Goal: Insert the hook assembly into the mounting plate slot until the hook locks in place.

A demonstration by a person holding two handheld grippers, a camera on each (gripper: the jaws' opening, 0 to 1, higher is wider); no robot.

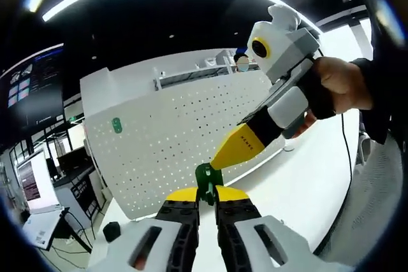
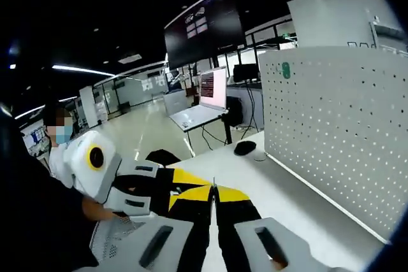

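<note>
Grippers meet before the white pegboard [image 1: 185, 125]: my left gripper [image 1: 206, 194] is clamped on the green hook assembly [image 1: 205, 179], with my right gripper's [image 1: 220, 157] yellow tip touching it; its own view shows those jaws [image 2: 215, 197] pressed together.
</note>
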